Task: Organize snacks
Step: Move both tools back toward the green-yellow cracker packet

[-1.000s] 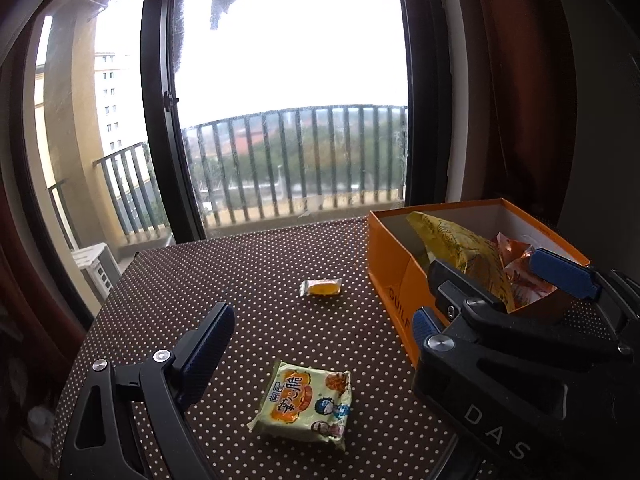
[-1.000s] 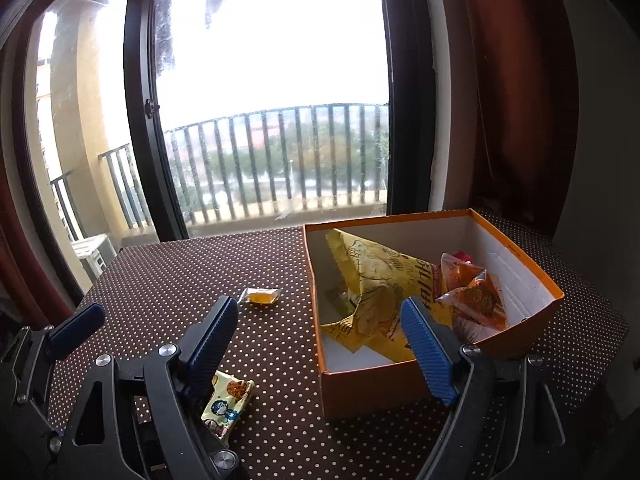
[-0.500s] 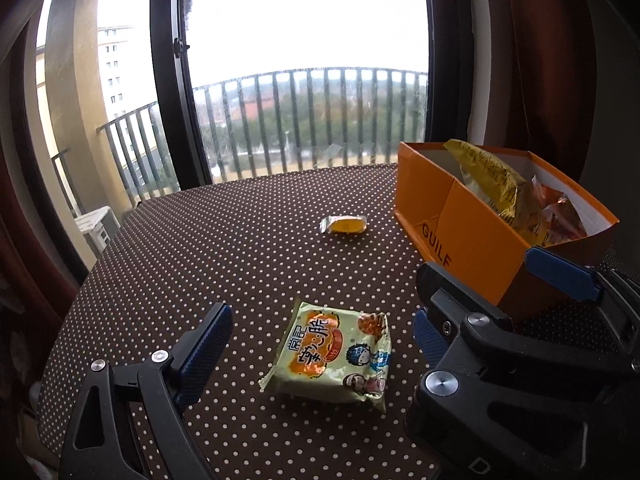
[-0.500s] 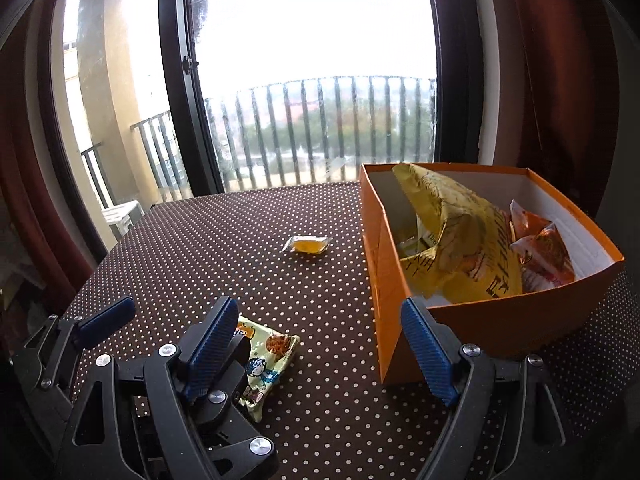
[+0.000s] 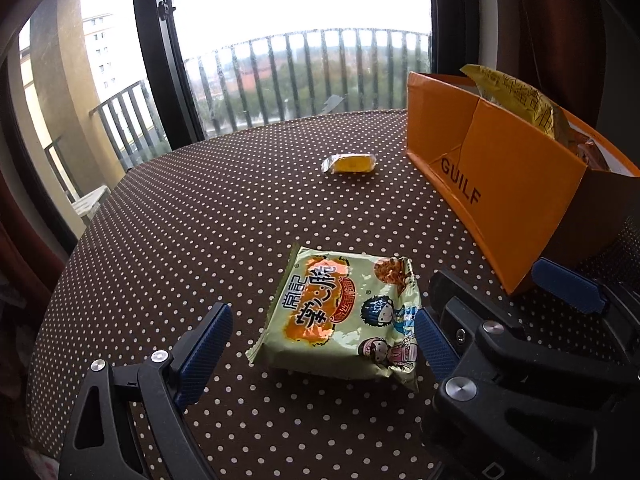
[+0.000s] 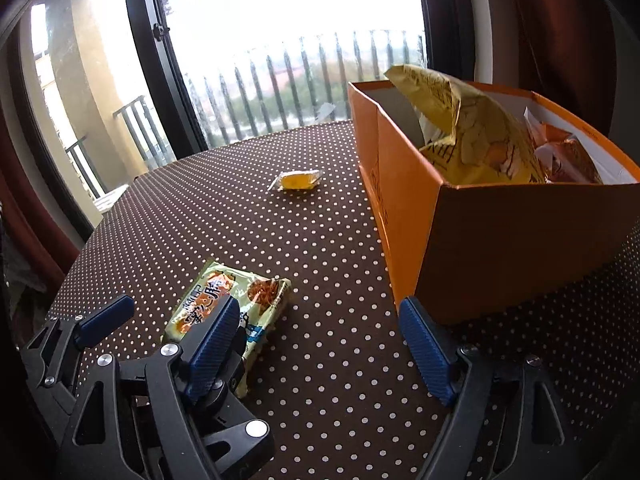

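A green noodle snack packet lies flat on the dotted table, between the wide-open fingers of my left gripper; it also shows in the right wrist view. A small yellow wrapped snack lies farther back, also in the right wrist view. An orange box at the right holds a yellow bag and orange packets. My right gripper is open and empty, close to the box's near corner.
The round table with a brown dotted cloth stands by a balcony window with railings. A dark curtain hangs at the right. A white chair stands outside at the left.
Both grippers have come down and forward toward the table. The noodle packet now lies between my left gripper's open fingers. The box looks nearer and taller.
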